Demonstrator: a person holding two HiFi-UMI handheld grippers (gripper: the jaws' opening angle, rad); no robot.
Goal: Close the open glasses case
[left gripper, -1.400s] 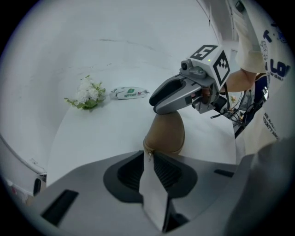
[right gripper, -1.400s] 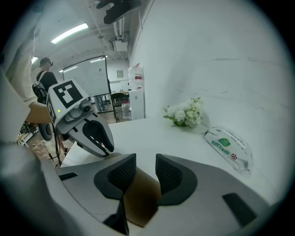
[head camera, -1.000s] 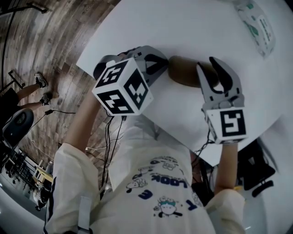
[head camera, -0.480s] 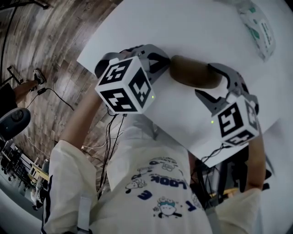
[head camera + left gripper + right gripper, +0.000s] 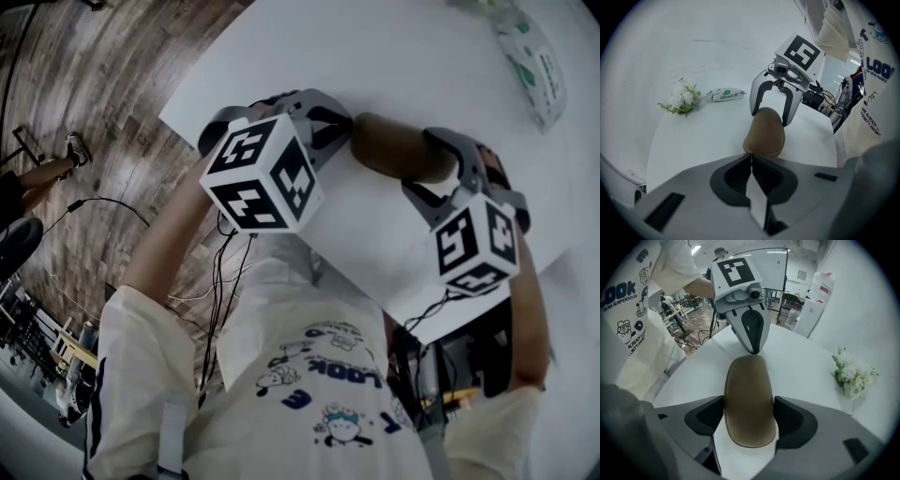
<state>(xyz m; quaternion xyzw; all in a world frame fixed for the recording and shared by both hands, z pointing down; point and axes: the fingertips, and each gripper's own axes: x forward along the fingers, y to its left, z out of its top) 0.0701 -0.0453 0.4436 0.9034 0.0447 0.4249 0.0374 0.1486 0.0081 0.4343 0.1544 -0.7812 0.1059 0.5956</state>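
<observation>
right gripper (image 5: 431,171) change: rolled over, came down, jaws went from narrow to wide and now straddle the right end of the glasses case (image 5: 394,148). case lies on the table (image 5: 422,56), lid looks down. left gripper (image 5: 336,129) pinched together, empty, at the case's left end. judgement: closing likely done.
</observation>
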